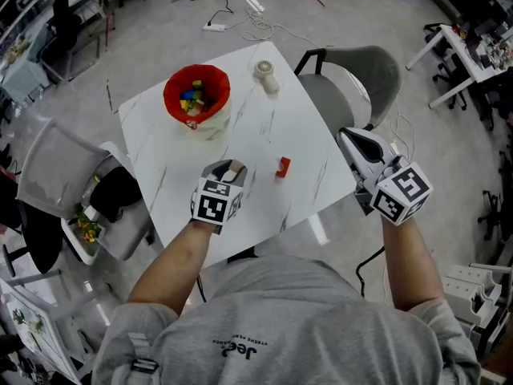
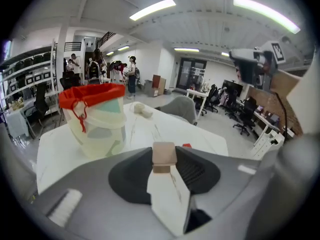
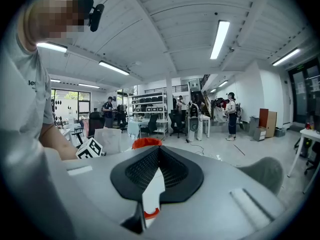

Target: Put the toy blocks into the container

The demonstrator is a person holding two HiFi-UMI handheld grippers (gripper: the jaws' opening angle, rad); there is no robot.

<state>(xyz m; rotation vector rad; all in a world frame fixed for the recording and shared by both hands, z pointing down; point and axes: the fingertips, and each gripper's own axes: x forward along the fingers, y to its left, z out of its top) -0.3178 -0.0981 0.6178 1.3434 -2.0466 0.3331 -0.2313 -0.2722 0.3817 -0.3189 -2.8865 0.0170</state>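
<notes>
My left gripper (image 1: pixel 231 169) hangs over the near part of the white table (image 1: pixel 264 127), shut on a small tan block (image 2: pixel 164 155) pinched at its jaw tips. The container (image 1: pixel 197 95), a pale tub with a red liner, stands at the table's far left with several coloured blocks inside; it rises to the left ahead of the jaws as the container (image 2: pixel 94 119) in the left gripper view. A red block (image 1: pixel 283 166) lies on the table just right of the left gripper. My right gripper (image 1: pixel 349 138) is off the table's right edge, shut and empty.
A small white fan-like object (image 1: pixel 266 77) lies at the table's far edge. One grey chair (image 1: pixel 357 79) stands at the far right corner, and another chair (image 1: pixel 56 175) stands left of the table. A cable and power strip (image 1: pixel 216 26) lie on the floor beyond.
</notes>
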